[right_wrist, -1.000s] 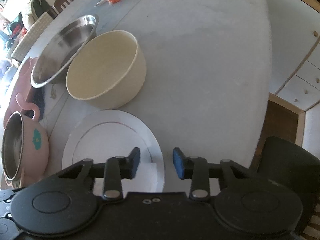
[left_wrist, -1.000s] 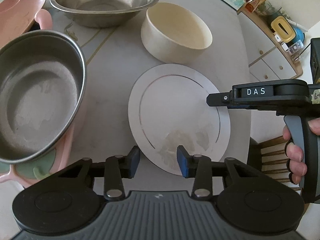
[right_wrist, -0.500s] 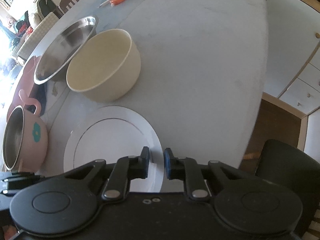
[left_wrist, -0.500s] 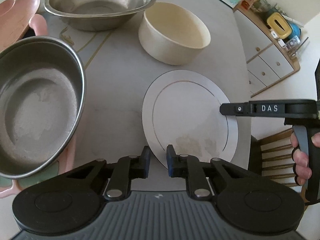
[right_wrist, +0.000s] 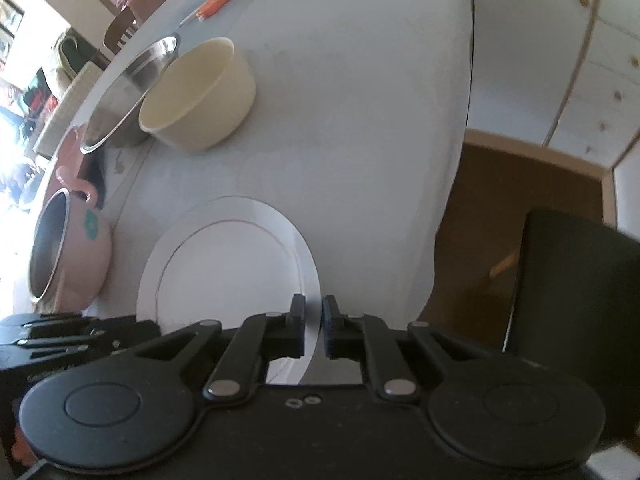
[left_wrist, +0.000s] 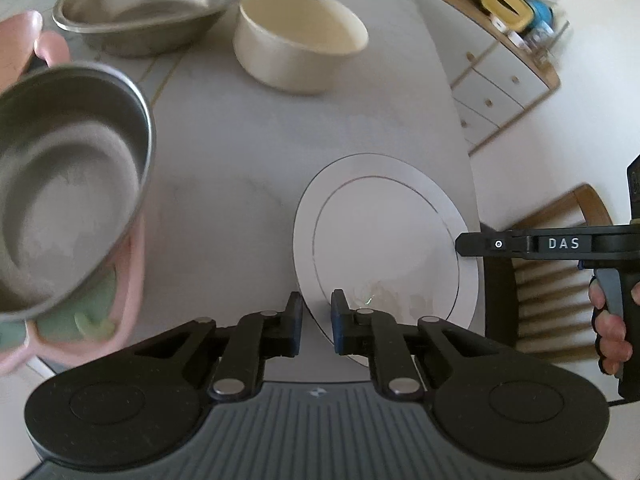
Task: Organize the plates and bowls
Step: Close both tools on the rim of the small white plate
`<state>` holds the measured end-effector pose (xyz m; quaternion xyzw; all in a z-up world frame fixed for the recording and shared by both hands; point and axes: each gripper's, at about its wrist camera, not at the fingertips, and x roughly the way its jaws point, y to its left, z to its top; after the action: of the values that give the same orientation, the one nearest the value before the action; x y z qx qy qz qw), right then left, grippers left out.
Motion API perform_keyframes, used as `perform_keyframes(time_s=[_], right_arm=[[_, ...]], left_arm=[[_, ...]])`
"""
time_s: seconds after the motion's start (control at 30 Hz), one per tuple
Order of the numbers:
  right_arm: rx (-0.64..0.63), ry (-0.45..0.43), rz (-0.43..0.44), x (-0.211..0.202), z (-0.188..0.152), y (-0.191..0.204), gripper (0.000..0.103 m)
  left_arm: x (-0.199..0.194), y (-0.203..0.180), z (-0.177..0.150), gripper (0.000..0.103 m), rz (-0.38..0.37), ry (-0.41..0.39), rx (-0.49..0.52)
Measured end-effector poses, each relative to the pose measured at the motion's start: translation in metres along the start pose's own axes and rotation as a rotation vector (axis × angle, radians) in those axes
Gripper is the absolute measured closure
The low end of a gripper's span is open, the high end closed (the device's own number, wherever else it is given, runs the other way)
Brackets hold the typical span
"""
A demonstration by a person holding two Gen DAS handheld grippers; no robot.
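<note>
Finds the flat white round plate with a thin ring line lying level on the pale grey table, close to that table's near right edge

Brackets the plate's near-left rim with the left gripper, blue pads drawn close around a slim gap, with the rim line passing up through that gap

Meets the plate's opposite, right-hand rim with the right gripper, fingers likewise narrowed to a slit over the rim

Cannot tell from either view whether the pads truly pinch the rim or only hover above it; shows no clear lift of the plate

Turns on one relation: plate squarely between the two grippers, round and so without a long axis, reached from both sides at once, with neither side clearly nearer

Reads, as a judgement, as a two-sided hold or slide of the plate

Beyond the plate, well apart, shows a deep cream round bowl, and past that a wide shallow stainless-steel bowl; left of the plate, apart, a pink pot with a steel liner

Calls for level, matched motion from both sides, lest the thin rim slip from the pads or the plate slide off the table edge just right of it
</note>
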<state>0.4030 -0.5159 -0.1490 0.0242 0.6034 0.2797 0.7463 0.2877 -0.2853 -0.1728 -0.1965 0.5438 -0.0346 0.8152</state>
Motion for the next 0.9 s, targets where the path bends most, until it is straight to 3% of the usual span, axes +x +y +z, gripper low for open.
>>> perform_keyframes(time_s=[0.13,0.17,0.5,0.6,0.9], right_arm=[[0.005,0.011,0.009,-0.004,-0.003,-0.003,0.093],[0.011,0.017,0.011,-0.002,-0.001,-0.003,0.086],[0.025,-0.009,0.032,-0.002,-0.002,-0.008,0.091],[0.045,-0.022,0.026,-0.004,-0.006,-0.007,0.093],[0.086,-0.073,0.007,-0.02,-0.033,0.004,0.094]], left_arm=[[0.001,0.0,0.0,0.09,-0.012,0.003,0.009],[0.001,0.001,0.001,0.09,-0.015,0.006,0.006],[0.003,0.0,0.0,0.09,-0.011,-0.008,0.015],[0.001,-0.006,-0.003,0.09,0.021,-0.02,0.049],[-0.014,-0.006,-0.009,0.091,0.005,-0.029,0.065]])
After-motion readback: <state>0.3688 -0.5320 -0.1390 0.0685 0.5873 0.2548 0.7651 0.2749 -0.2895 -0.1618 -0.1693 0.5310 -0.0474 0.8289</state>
